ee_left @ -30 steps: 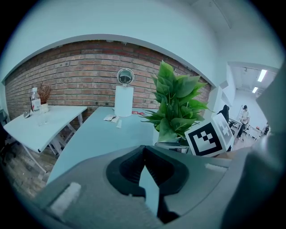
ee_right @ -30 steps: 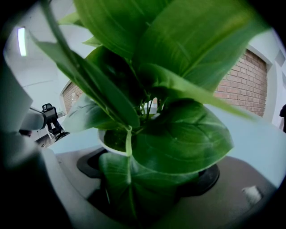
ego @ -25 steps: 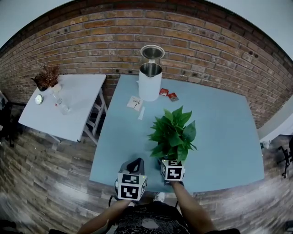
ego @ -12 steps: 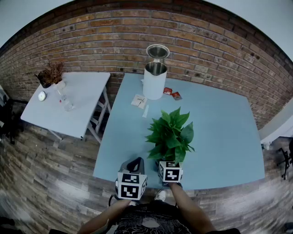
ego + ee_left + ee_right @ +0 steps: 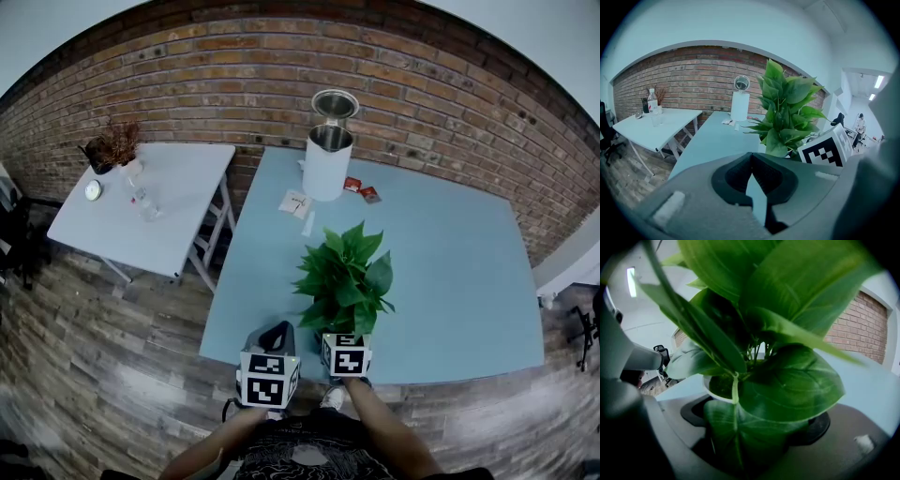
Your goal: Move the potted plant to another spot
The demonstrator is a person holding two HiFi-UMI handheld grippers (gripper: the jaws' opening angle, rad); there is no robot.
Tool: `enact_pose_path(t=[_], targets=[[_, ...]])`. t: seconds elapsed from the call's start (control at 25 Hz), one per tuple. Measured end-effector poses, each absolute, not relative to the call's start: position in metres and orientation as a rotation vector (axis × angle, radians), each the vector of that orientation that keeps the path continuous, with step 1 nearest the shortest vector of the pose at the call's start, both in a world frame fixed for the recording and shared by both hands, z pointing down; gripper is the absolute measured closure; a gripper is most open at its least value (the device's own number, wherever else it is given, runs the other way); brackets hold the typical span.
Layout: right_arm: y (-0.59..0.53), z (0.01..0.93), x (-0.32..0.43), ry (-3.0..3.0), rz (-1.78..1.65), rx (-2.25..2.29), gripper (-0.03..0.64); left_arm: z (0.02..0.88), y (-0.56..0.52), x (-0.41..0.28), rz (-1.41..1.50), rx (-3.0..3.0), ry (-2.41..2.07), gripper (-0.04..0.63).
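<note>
The right gripper (image 5: 344,336) fingers clamp the potted plant (image 5: 345,277), the left gripper (image 5: 275,336) fingers sit together, empty; carrying and setting down seemingly remain.

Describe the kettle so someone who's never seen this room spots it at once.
Find the blue table by the brick wall. At its far edge stands the kettle: tall, white, lid flipped open, towering over the flat red packets beside it.

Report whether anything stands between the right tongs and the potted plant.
Nothing visible does. The right tongs sit around the white pot of the green leafy potted plant; only its own leaves droop over the jaws. The left tongs, shut and empty, are off to its side.
</note>
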State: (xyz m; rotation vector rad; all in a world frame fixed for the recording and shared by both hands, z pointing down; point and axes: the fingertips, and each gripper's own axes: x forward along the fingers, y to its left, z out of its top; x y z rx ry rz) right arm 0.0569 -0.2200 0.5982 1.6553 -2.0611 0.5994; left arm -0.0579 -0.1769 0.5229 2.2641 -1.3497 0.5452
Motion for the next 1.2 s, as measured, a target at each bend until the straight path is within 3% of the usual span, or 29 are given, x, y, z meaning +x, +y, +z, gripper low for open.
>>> enact_pose_path(t=[0.6, 1.2], targets=[[-0.198, 0.601, -0.002, -2.084, 0.569, 1.621, 0.158, 0.528, -0.157, -0.107, 0.520, 2.250, -1.374, 0.603], [-0.184, 0.591, -0.013, -2.098, 0.537, 1.574, 0.158, 0.531, -0.138, -0.114, 0.513, 2.214, -1.377, 0.603]])
